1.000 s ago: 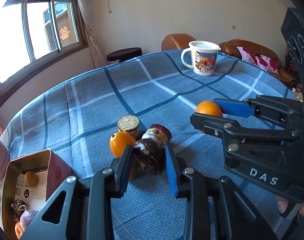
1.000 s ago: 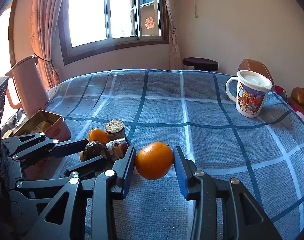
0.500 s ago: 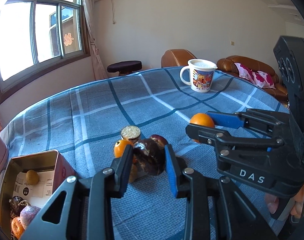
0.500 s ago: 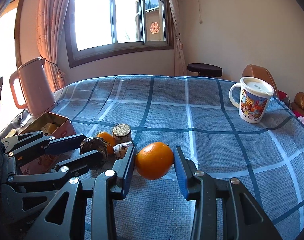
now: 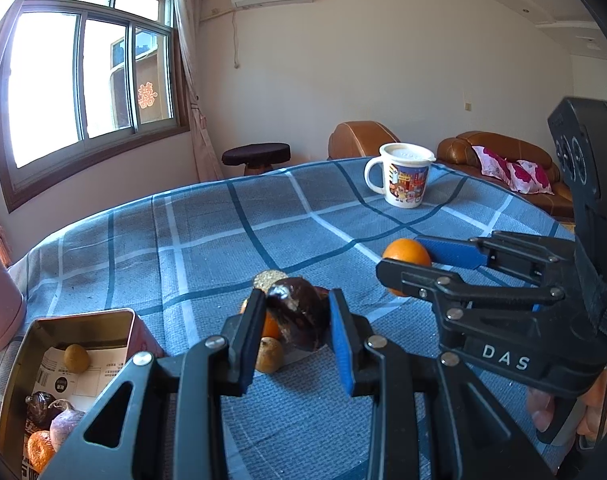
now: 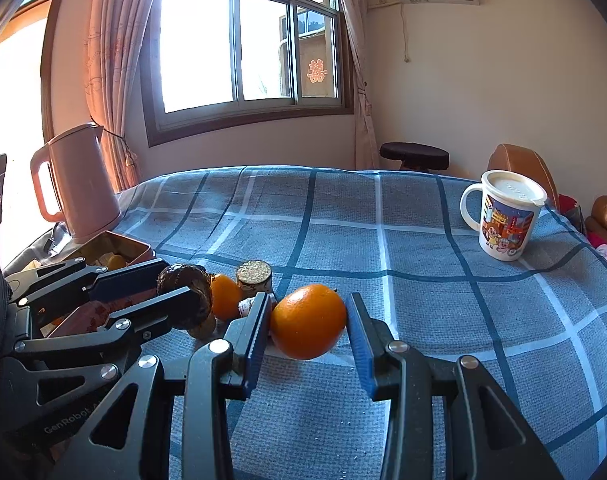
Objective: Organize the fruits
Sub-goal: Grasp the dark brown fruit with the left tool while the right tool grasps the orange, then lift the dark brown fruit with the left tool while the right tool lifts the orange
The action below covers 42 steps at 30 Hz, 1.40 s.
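While the blue checked woven tablecloth (image 6: pixel 383 240) carries a white lidded cartoon-printed mug (image 6: pixel 505 216) far off and a pink plastic kettle (image 6: pixel 77 184) at its edge, a small cluster crowds the near side: a cork-topped little jar (image 6: pixel 254 276), a small orange fruit (image 6: pixel 225 296) and a dull yellowish one (image 5: pixel 268 354). The left gripper (image 5: pixel 293 334) clamps a glossy dark brown wrinkled fruit (image 5: pixel 299 312) above them, lifted clear of the cloth. The right gripper (image 6: pixel 307 330), marked "DAS", pinches a round smooth orange (image 6: pixel 308 322). Beside it, "GenRobot" is legible. An open rectangular metal tin (image 5: pixel 79 324) already holds 5 fruits on printed paper.
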### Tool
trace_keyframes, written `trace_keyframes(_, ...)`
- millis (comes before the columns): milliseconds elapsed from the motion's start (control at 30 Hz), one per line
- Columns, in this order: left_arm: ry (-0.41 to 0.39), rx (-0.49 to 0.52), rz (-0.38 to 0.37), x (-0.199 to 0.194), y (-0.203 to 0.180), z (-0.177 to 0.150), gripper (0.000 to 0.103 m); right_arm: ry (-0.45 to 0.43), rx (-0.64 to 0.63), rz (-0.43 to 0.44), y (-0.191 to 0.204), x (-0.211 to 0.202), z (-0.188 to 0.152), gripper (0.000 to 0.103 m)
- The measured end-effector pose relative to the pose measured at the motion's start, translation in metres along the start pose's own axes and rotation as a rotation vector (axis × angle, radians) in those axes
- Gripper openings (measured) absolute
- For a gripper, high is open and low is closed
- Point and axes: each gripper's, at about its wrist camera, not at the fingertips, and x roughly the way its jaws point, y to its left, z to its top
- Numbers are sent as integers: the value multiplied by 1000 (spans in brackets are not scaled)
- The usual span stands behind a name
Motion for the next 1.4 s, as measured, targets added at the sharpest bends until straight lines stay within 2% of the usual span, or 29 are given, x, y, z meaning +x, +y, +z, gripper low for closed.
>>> trace_keyframes(1400,-125,-37,23,-29,5,-6,34,-146,-32,8,6,-27,-3,40)
